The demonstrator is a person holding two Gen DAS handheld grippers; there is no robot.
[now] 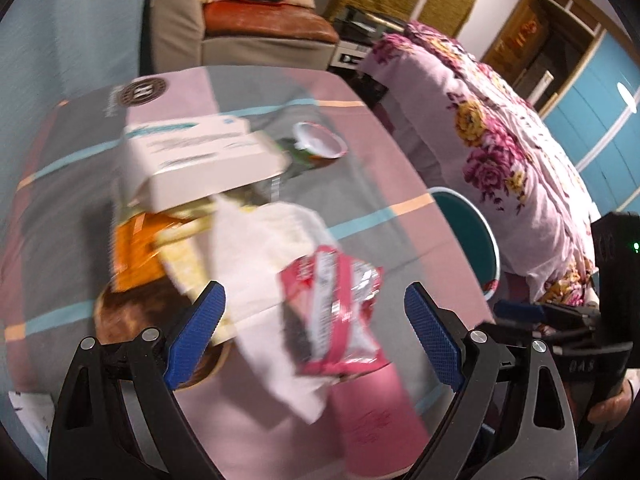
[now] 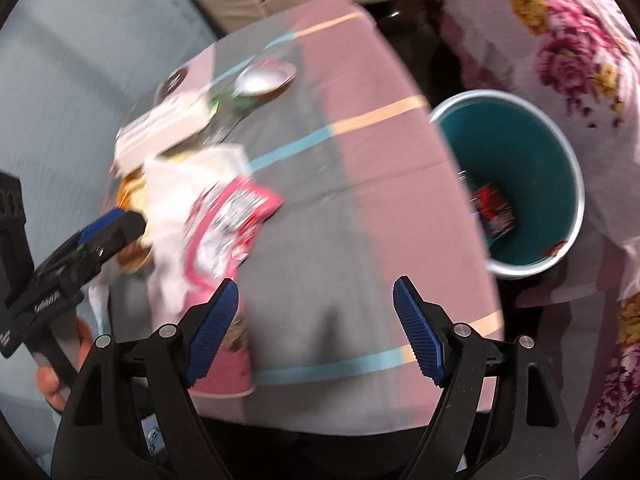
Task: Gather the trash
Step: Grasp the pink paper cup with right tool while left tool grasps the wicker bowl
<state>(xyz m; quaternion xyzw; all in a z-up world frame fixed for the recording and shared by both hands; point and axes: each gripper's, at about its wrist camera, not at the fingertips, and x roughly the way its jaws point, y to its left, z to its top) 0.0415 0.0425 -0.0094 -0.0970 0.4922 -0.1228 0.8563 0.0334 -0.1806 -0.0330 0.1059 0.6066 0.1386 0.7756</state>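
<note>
2 grippers, both mine, jaws spread, nothing between pads. Left gripper hangs over pink snack wrapper on table; wrapper sits dead ahead between my left jaws, long axis running away from me, tilted a bit. Right gripper over bare cloth, wrapper off to its left. Left nearer, so left's pick. Teal bin beside table's right edge, red wrapper inside. Motion blur; pile under white napkin hard to read, pink cup cut off.

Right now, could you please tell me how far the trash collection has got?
One red wrapper already lies in the teal bin. Both tongs, left and right, are open and empty. The pink wrapper, white paper, white box and cup are left on the table.
</note>
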